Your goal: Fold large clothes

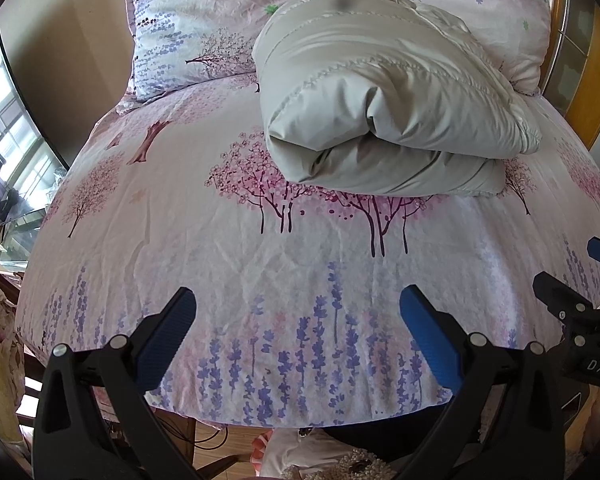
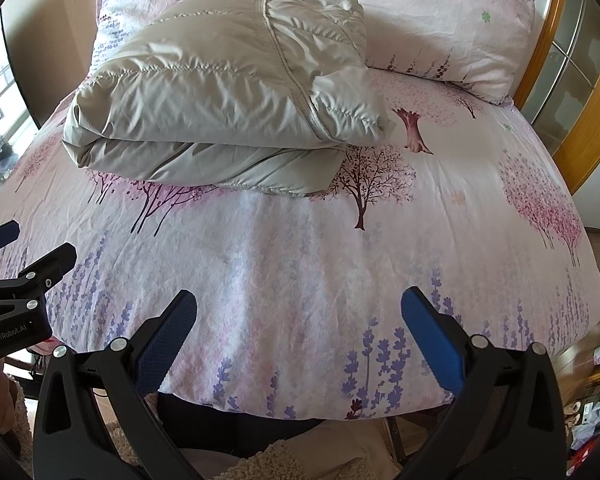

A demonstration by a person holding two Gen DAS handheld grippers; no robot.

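Observation:
A pale grey quilted down jacket (image 1: 380, 96) (image 2: 220, 96) lies folded into a thick bundle on the bed, toward the pillows. My left gripper (image 1: 298, 300) hovers open above the bed's near edge, well short of the bundle, nothing between its blue pads. My right gripper (image 2: 298, 300) is also open and empty over the near edge, to the right of the left one. In the left wrist view the right gripper (image 1: 580, 268) shows at the right rim. In the right wrist view the left gripper (image 2: 28, 248) shows at the left rim.
The bed (image 1: 260, 248) (image 2: 420, 240) has a pink sheet printed with trees and lavender. Two matching pillows (image 1: 188, 28) (image 2: 440, 20) lie at the head. A wooden headboard (image 2: 572, 100) rises at the right. A window (image 1: 8, 128) is at the left. A person's fleecy clothing (image 2: 268, 460) shows below.

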